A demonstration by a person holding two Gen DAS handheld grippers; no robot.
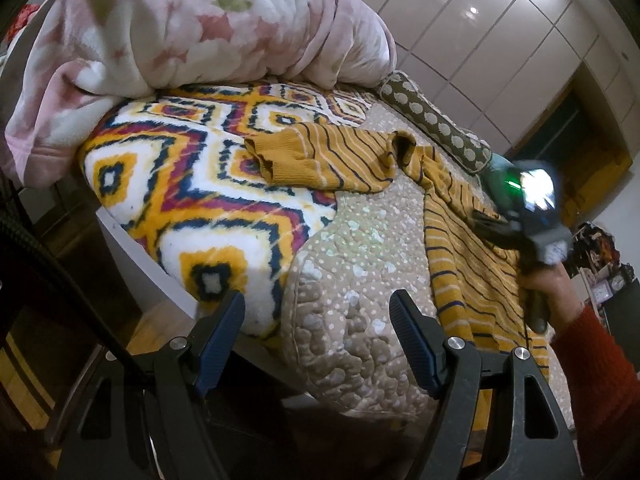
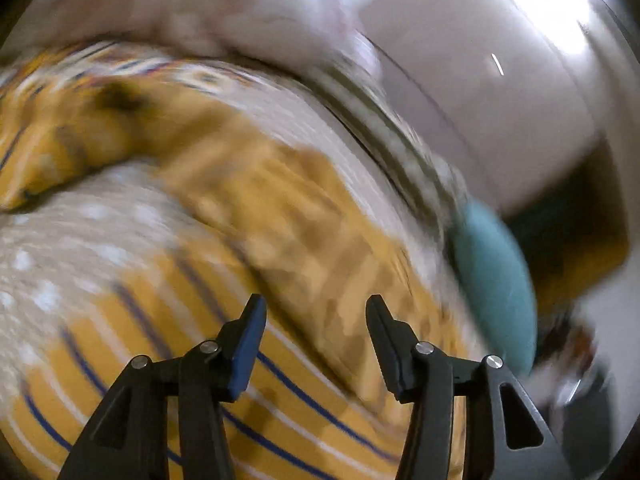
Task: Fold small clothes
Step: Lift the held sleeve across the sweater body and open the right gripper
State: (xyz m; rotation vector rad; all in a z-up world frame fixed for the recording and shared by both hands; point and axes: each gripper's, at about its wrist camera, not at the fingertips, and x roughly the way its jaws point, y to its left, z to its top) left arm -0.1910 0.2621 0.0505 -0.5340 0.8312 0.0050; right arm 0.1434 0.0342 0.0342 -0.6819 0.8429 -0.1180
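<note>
A mustard-yellow sweater (image 1: 460,240) with dark and white stripes lies spread on the bed, and one sleeve with a ribbed cuff (image 1: 288,156) reaches left onto the patterned blanket. My left gripper (image 1: 318,300) stands open over the near edge of the beige quilt, with nothing between its fingers. At the right of the left wrist view, a hand in a red sleeve holds my right gripper (image 1: 490,220) over the sweater's body. The right wrist view is blurred. It shows the right gripper (image 2: 316,302) open just above the striped sweater (image 2: 280,220), with no cloth pinched between the pads.
The bed carries a beige dotted quilt (image 1: 360,240) and a yellow, white and magenta diamond blanket (image 1: 180,168). A pink floral duvet (image 1: 180,28) is heaped at the back. An olive dotted bolster (image 1: 436,124) lies along the far side, before pale wardrobe doors (image 1: 500,32). The bed's edge drops at left.
</note>
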